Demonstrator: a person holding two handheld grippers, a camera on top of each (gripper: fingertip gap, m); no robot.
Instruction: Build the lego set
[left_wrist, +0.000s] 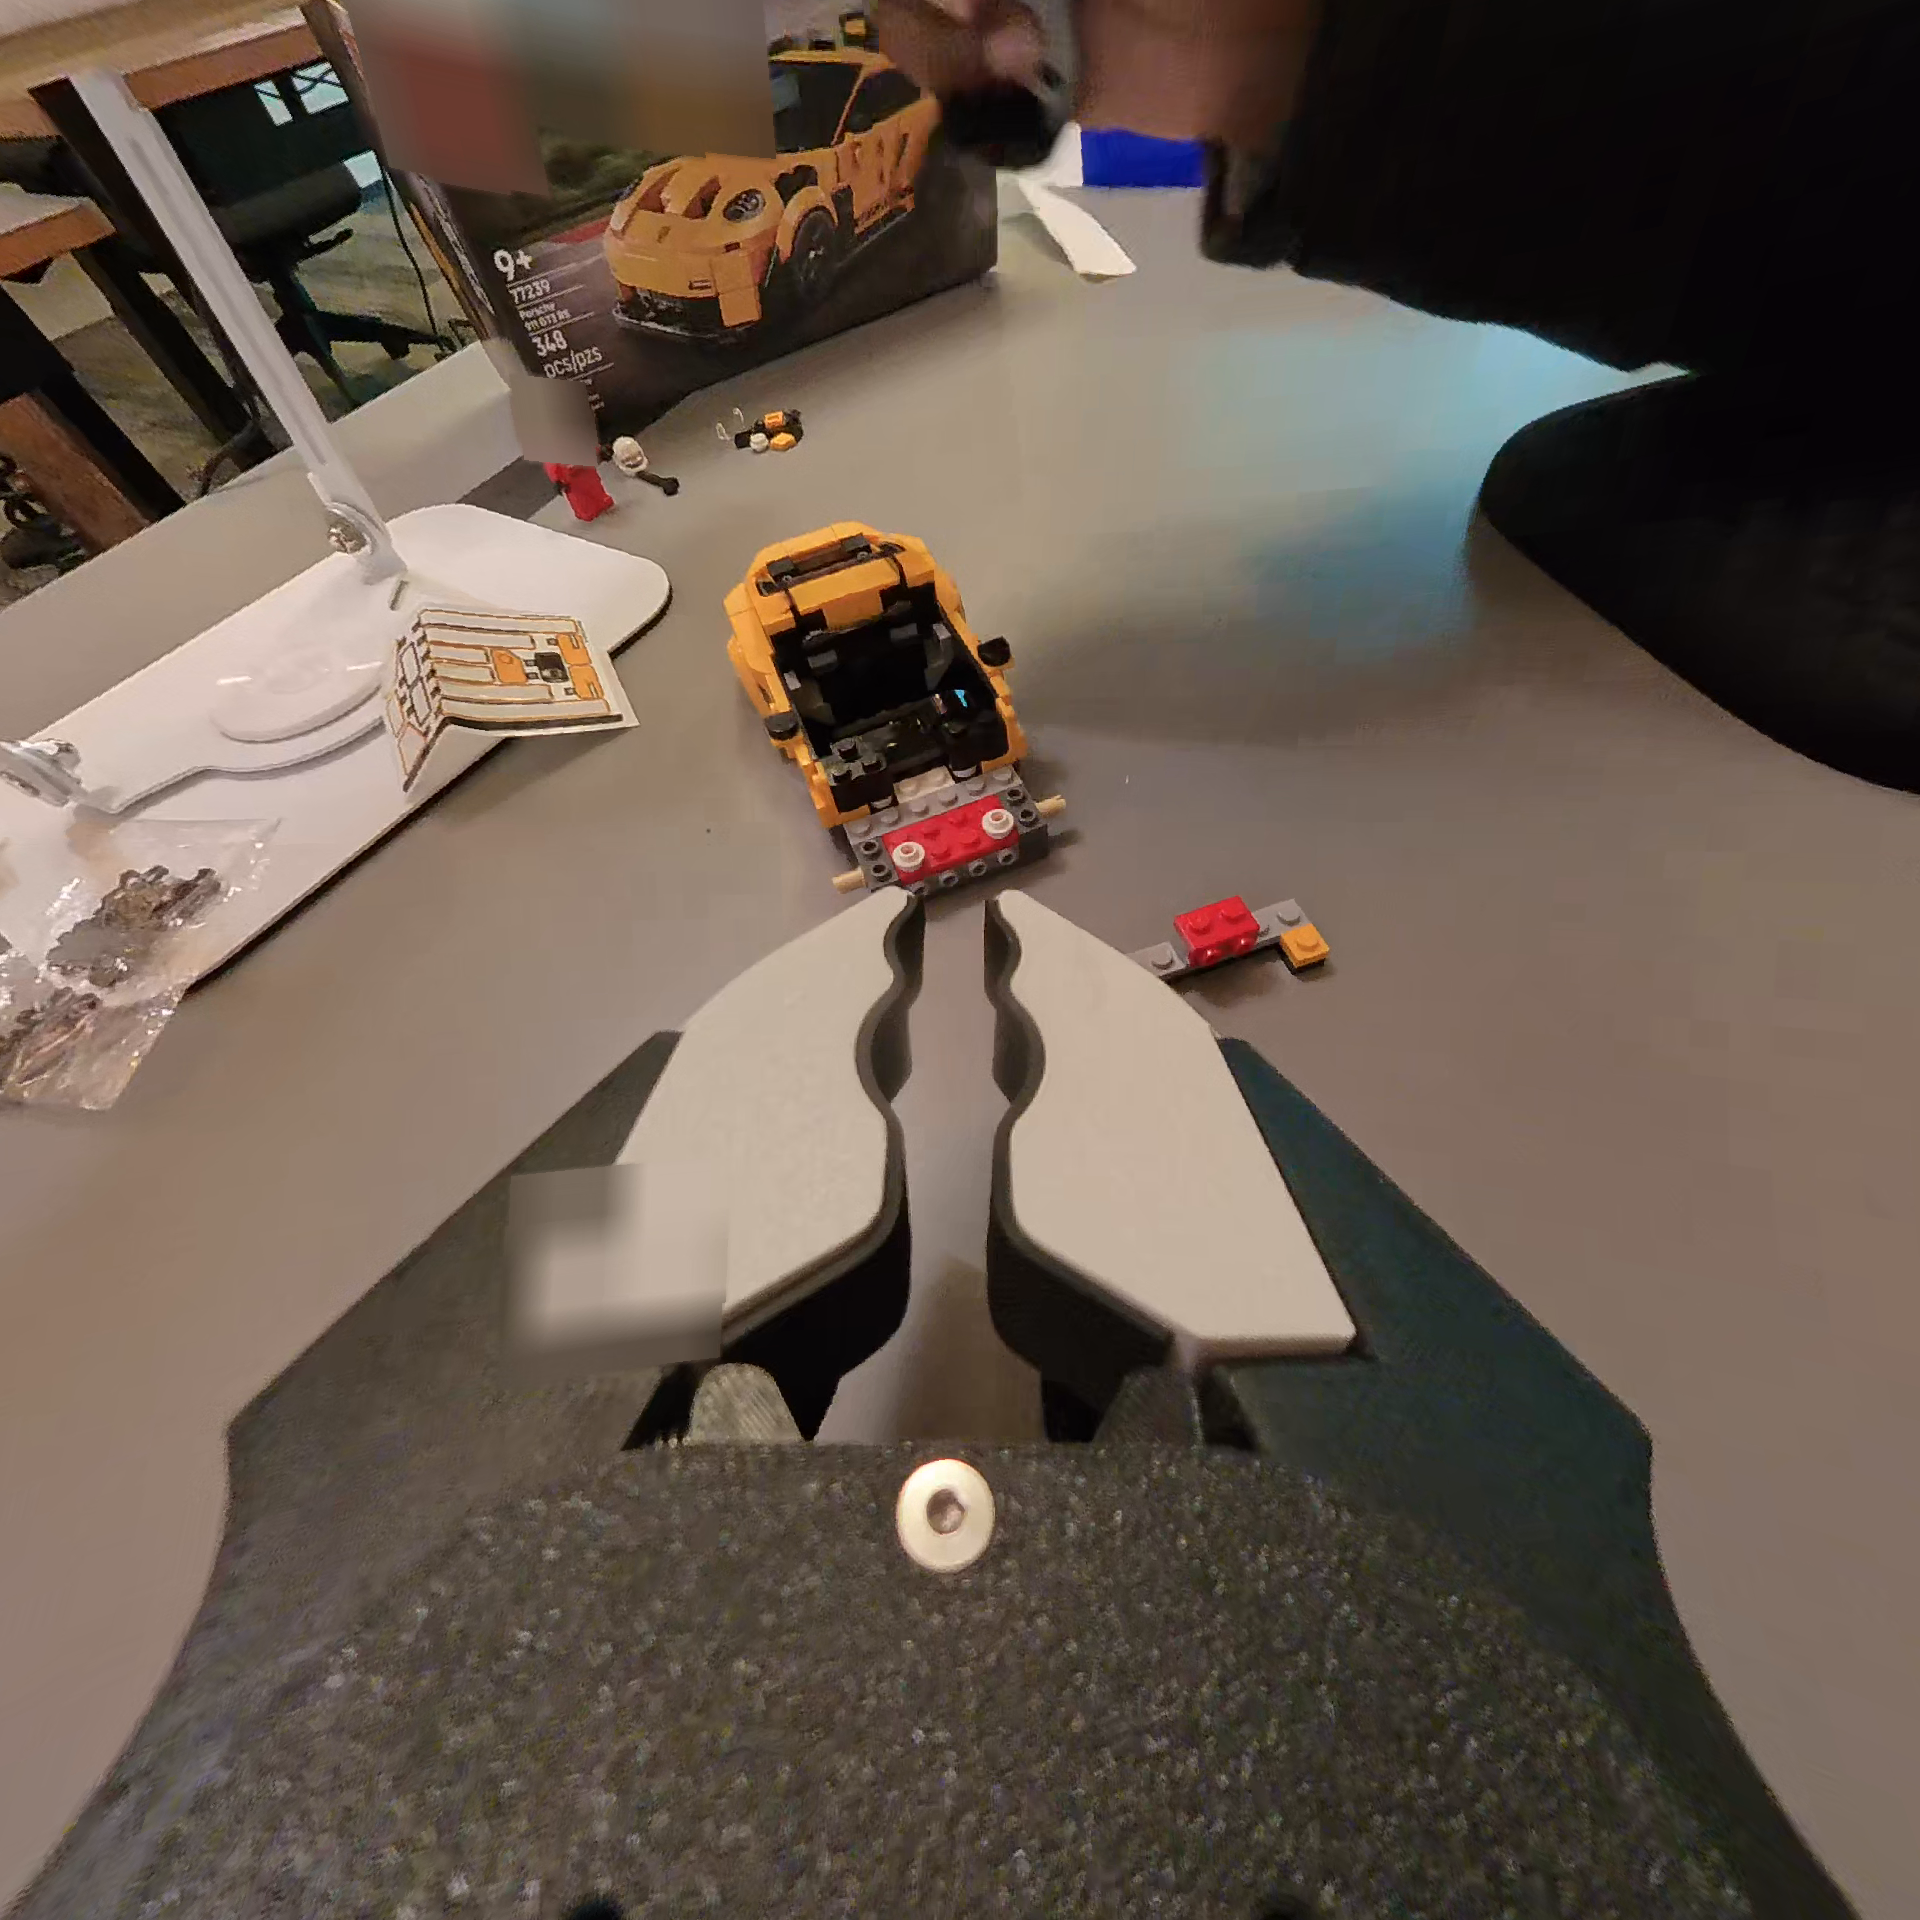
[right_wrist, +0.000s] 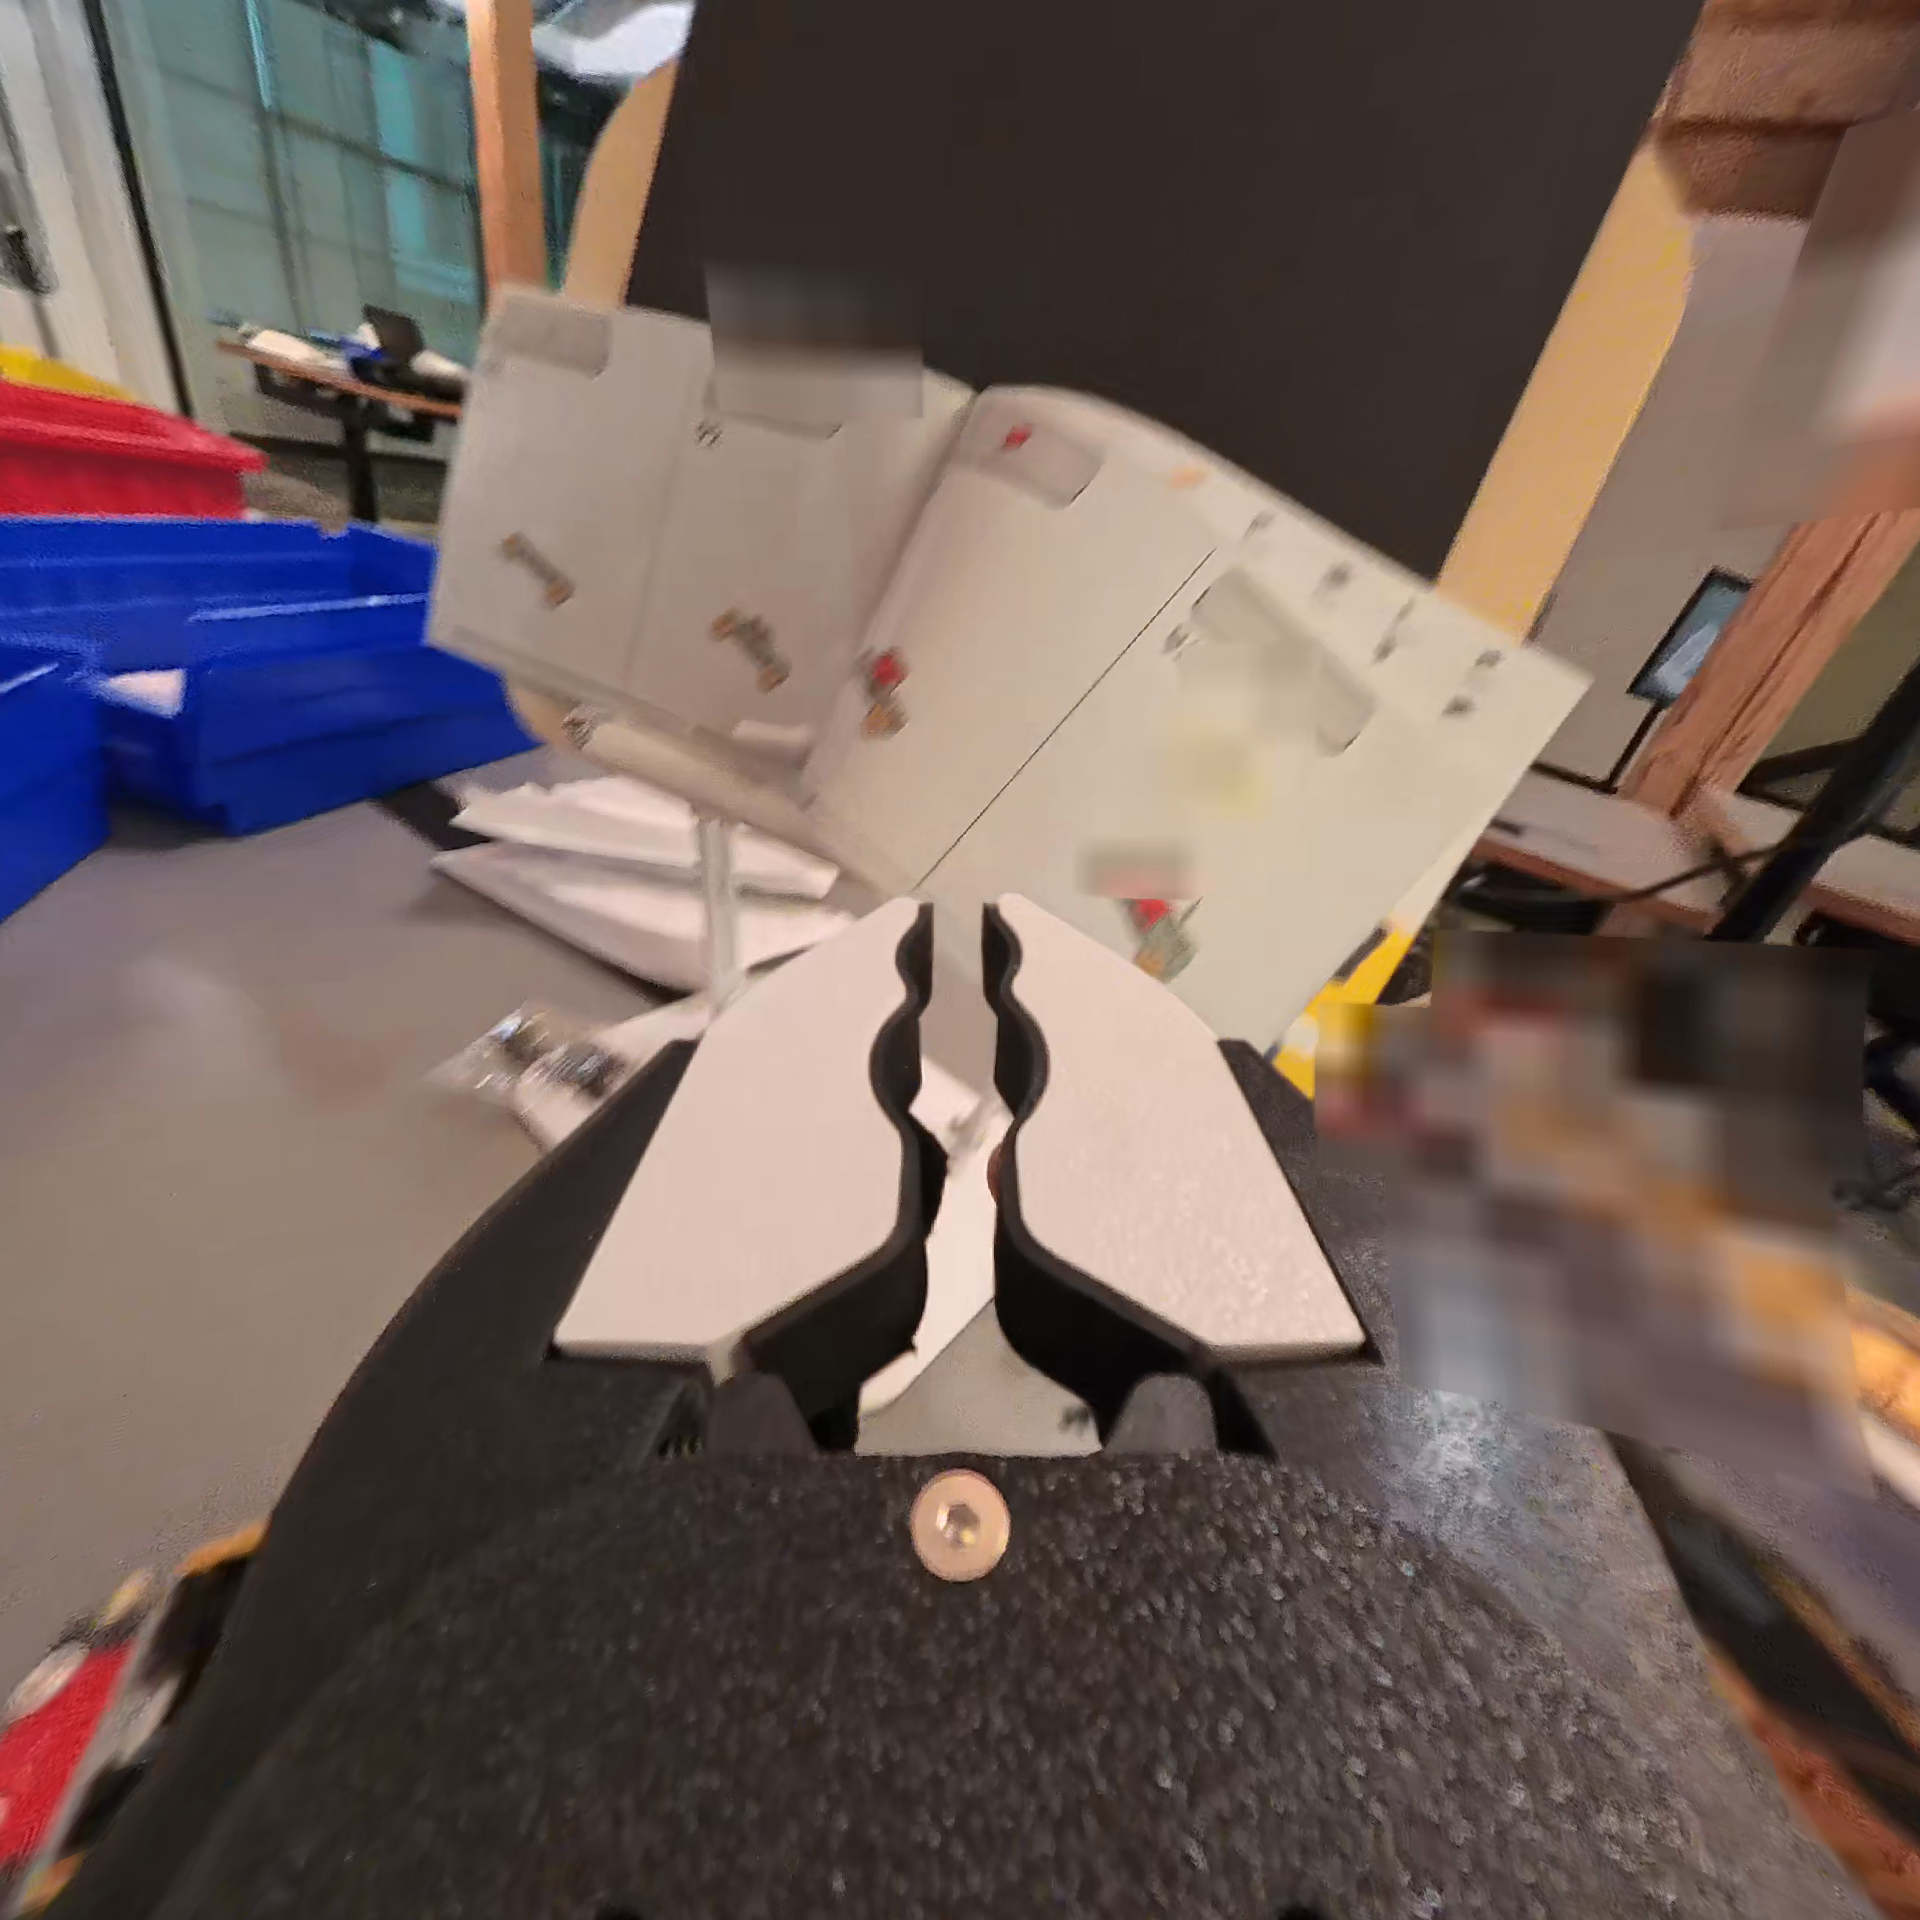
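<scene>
A partly built yellow lego car (left_wrist: 878, 665) stands on the grey table (left_wrist: 1247, 582), its red and grey studded end (left_wrist: 951, 842) toward me. A small loose piece of red, grey and orange bricks (left_wrist: 1236, 935) lies to its right. My left gripper (left_wrist: 953, 914) hovers just short of the car's near end, jaws drawn to a narrow slit with nothing between them. My right gripper (right_wrist: 958, 920) is raised and points at the open instruction booklet (right_wrist: 935, 623) on its stand, which is blurred. Its jaws stand the same way, and I see nothing held.
The set's box (left_wrist: 748, 208) stands at the back, with a red minifigure (left_wrist: 582, 483) and small parts (left_wrist: 769, 428) before it. A sticker sheet (left_wrist: 499, 675), white stand base (left_wrist: 260, 675) and parts bag (left_wrist: 104, 935) lie left. A dark sleeve (left_wrist: 1662, 312) fills the right. Blue bins (right_wrist: 208, 665) sit left. Across from one pair of fingers to the other is roughly 25 cm.
</scene>
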